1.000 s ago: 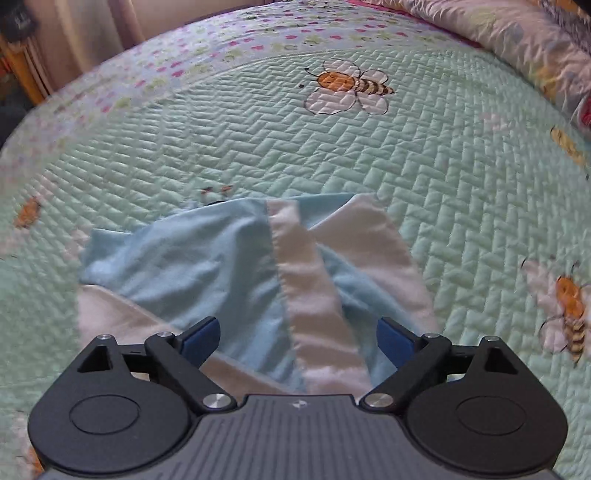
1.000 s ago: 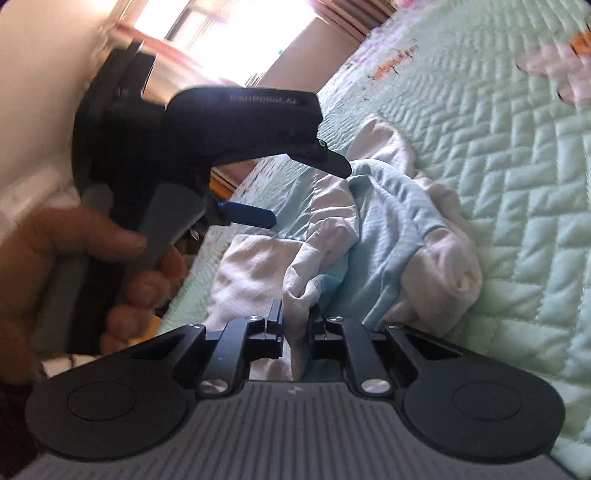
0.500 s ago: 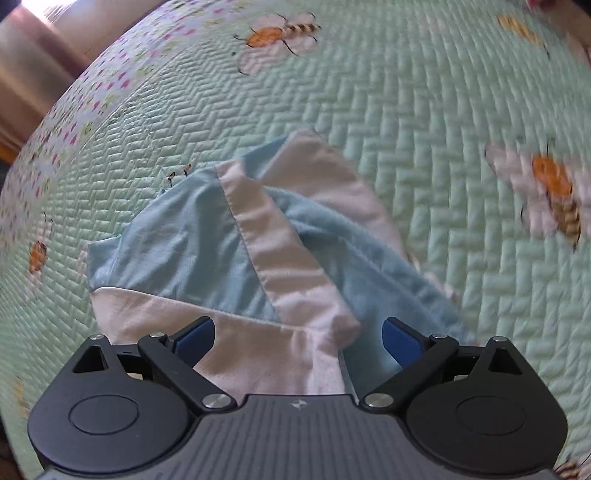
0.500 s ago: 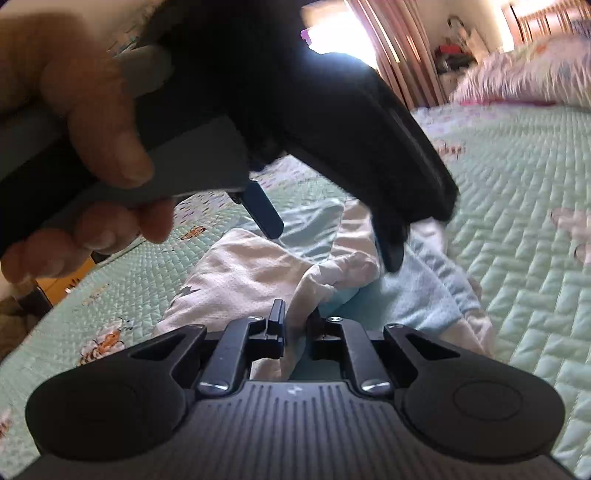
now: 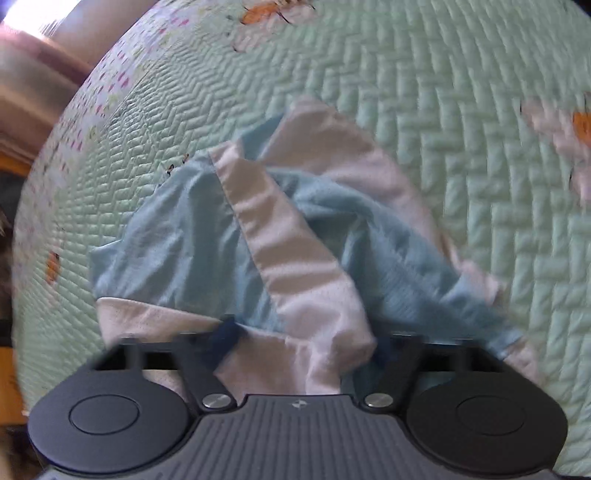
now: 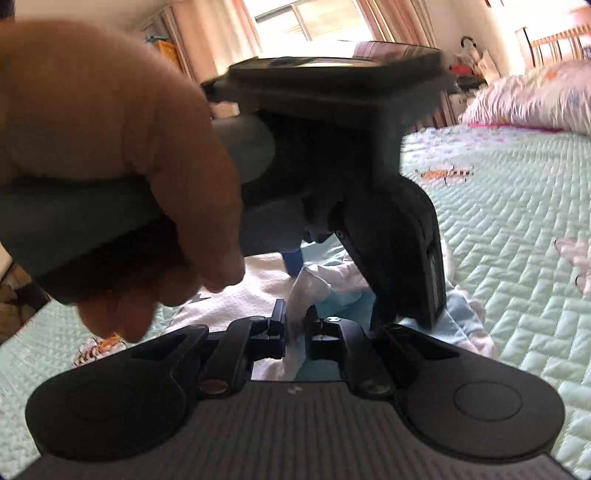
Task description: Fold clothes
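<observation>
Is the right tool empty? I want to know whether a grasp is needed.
No, the right tool is shut on a white fold of the garment, pinched between its fingers above the quilt.

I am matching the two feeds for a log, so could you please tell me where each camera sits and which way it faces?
Left wrist: on the left tool, looking down its open fingers at the blue-and-white garment on the green quilt.
Right wrist: on the right tool, shut on a white fold, facing across the bed to the window; a hand holds the left tool.
Shared: garment, quilt, left tool.
</observation>
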Tool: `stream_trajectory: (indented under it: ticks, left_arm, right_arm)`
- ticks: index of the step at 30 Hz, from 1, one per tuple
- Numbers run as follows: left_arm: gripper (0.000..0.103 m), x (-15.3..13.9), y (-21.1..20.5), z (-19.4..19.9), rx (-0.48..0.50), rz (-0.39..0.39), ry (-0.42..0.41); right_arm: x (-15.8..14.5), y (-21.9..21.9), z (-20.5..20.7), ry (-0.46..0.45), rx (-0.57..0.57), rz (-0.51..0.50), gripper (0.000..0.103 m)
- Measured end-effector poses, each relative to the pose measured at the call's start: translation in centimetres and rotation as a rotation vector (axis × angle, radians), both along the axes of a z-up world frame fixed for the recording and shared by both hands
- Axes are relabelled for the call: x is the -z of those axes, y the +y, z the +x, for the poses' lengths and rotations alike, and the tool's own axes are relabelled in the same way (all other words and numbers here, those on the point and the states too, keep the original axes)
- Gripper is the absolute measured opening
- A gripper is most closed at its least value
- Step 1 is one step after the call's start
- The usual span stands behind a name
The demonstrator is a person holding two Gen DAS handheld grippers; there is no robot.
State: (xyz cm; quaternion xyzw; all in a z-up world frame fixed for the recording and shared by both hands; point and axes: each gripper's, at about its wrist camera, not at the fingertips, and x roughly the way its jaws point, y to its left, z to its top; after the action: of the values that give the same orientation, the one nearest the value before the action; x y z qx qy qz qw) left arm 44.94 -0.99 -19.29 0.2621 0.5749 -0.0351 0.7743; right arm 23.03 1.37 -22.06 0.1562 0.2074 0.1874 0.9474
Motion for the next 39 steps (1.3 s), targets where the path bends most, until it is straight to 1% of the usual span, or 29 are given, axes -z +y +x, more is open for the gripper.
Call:
stream_trajectory:
  ticks: [1,4,7,9,13,14,17,19,23,26,27,28,29,30,31,32,33,34,35,37,38,39]
  left_arm:
    - [0.020,-0.4,0.4,0.1,-0.022,-0.029,-0.015]
    - [0.014,-1.4,1.5,0.3,-0.071,-0.107,-0.048]
    - [0.015,-1.7,1.8,-0.4,-0.072,-0.181,-0.026]
    - [0.015,-1.8,2.0,-0.7,-0.075,-0.171,-0.041]
    - [0.015,-2.4,3.0,-0.5,-0.112,-0.207,-0.075]
    - [0.014,-2.6,3.5,-0.4,-0.128,-0.235,-0.089]
    - [0.010,-3.0,5.0,-0.2,-0.194,-0.355,-0.123]
    - [0.007,-2.7,5.2,-0.2,-0.223,-0.406,-0.129]
    - [0.006,-2.2,5.8,-0.2,-0.281,-0.508,-0.141]
    - [0.008,-1.9,6.2,-0.1,-0.321,-0.582,-0.147]
    - [0.015,-2.0,6.1,-0.2,-0.319,-0.589,-0.130]
    - [0.026,-2.1,6.0,-0.3,-0.314,-0.593,-0.115]
    - [0.032,-2.4,5.7,-0.5,-0.297,-0.570,-0.110]
    - [0.044,-2.6,5.4,-0.6,-0.281,-0.547,-0.105]
    - [0.056,-2.8,5.1,-0.8,-0.265,-0.524,-0.100]
    - [0.062,-3.0,4.9,-1.0,-0.252,-0.502,-0.092]
    - [0.072,-3.2,4.7,-1.1,-0.238,-0.475,-0.079]
    - [0.076,-3.5,4.4,-1.3,-0.217,-0.430,-0.076]
    - [0.078,-3.7,4.2,-1.5,-0.196,-0.385,-0.072]
    - [0.088,-4.0,3.5,-1.7,-0.156,-0.285,-0.065]
    - [0.090,-4.1,3.2,-1.7,-0.136,-0.234,-0.061]
    - [0.091,-4.0,2.7,-1.6,-0.112,-0.200,-0.048]
  right_arm:
    - [0.2,-0.3,0.0,0.009,-0.002,0.025,0.008]
    - [0.4,-1.2,0.1,0.032,-0.004,0.102,0.005]
    - [0.6,-1.6,0.1,0.045,-0.002,0.126,0.005]
    - [0.7,-1.6,0.1,0.047,0.000,0.128,0.005]
    - [0.5,-1.4,-0.3,0.027,-0.007,0.122,0.005]
    - [0.5,-1.3,-0.4,0.021,-0.011,0.122,0.005]
    - [0.7,-1.7,-0.2,0.014,-0.013,0.136,0.005]
    - [1.1,-2.0,0.1,0.041,-0.013,0.183,0.005]
    - [1.6,-3.5,1.0,0.100,0.003,0.289,0.005]
    - [1.3,-4.2,1.4,0.097,0.018,0.284,0.005]
    - [1.4,-4.3,1.5,0.101,0.020,0.281,0.005]
    - [1.4,-4.3,1.4,0.104,0.020,0.278,0.005]
    - [1.4,-4.1,0.9,0.106,0.019,0.274,0.005]
    - [1.3,-3.8,0.6,0.101,0.016,0.265,0.005]
    - [1.0,-3.4,0.3,0.078,0.013,0.237,0.005]
    - [0.6,-2.8,0.1,0.044,0.011,0.191,0.005]
    - [0.2,-2.2,-0.1,0.010,0.010,0.145,0.005]
    - [-0.2,-1.6,-0.4,-0.019,0.006,0.103,0.005]
    - [-0.5,-0.9,-0.8,-0.042,-0.001,0.067,0.005]
    - [-1.0,0.2,-1.4,-0.082,-0.011,0.003,0.005]
    - [-1.2,0.4,-1.6,-0.092,-0.007,-0.012,0.005]
    - [-1.4,0.6,-1.8,-0.102,-0.004,-0.027,0.005]
